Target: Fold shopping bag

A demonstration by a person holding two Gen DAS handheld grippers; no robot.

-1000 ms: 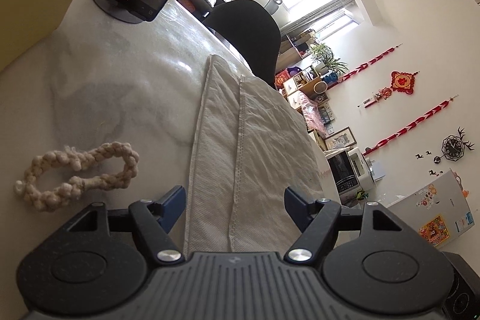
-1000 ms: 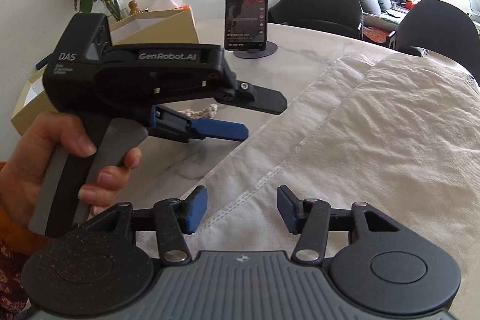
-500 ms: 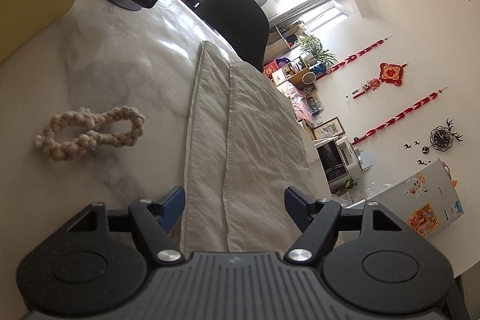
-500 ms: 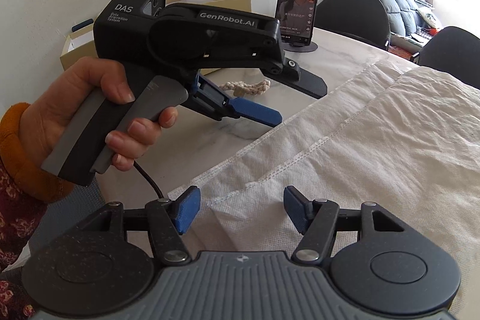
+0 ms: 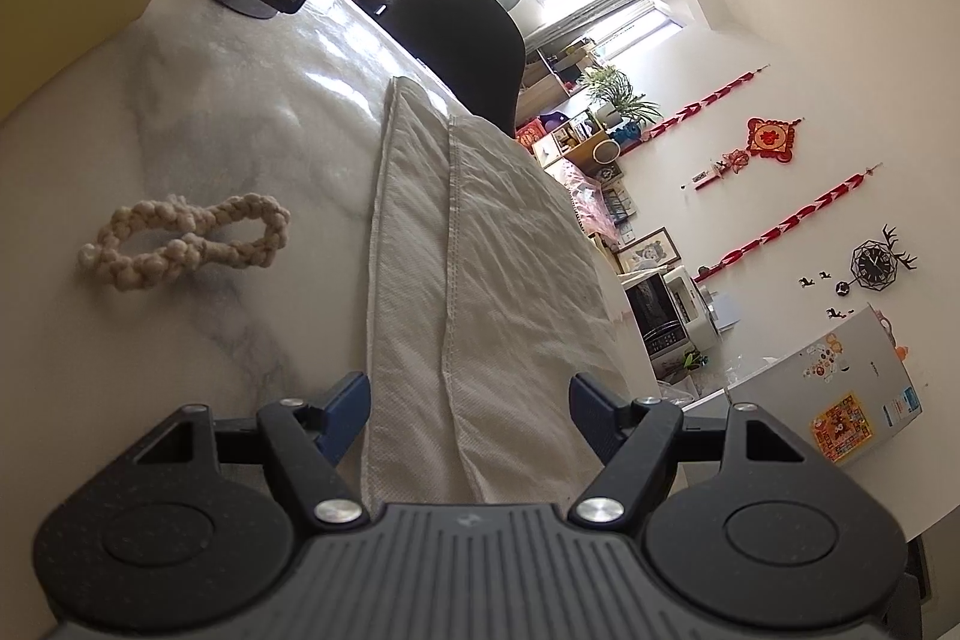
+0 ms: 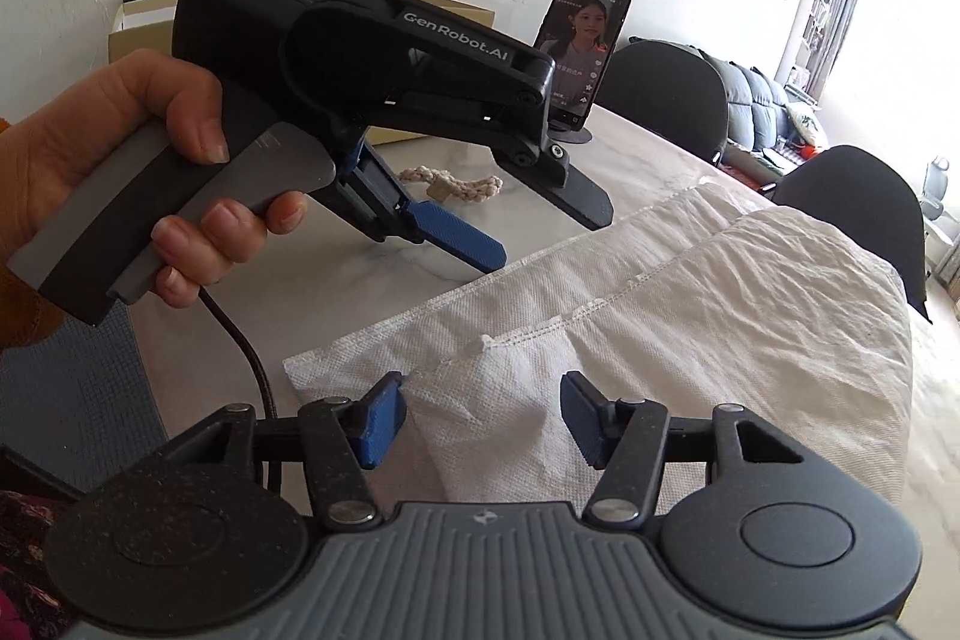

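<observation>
Fingers of the right gripper (image 6: 483, 418) are closing, with the near corner of the shopping bag (image 6: 690, 316) between them but not yet pinched. Fingers of the left gripper (image 6: 540, 232) stand wide and empty, just above the bag's long edge. From the left wrist view the bag (image 5: 480, 292) lies flat on the desk (image 5: 210, 130), running ahead of the fingers. Risk: the closing pads may catch only the top layer, so the fold would drag and skew. A braided rope (image 5: 186, 244) beside the left fingers could snag.
</observation>
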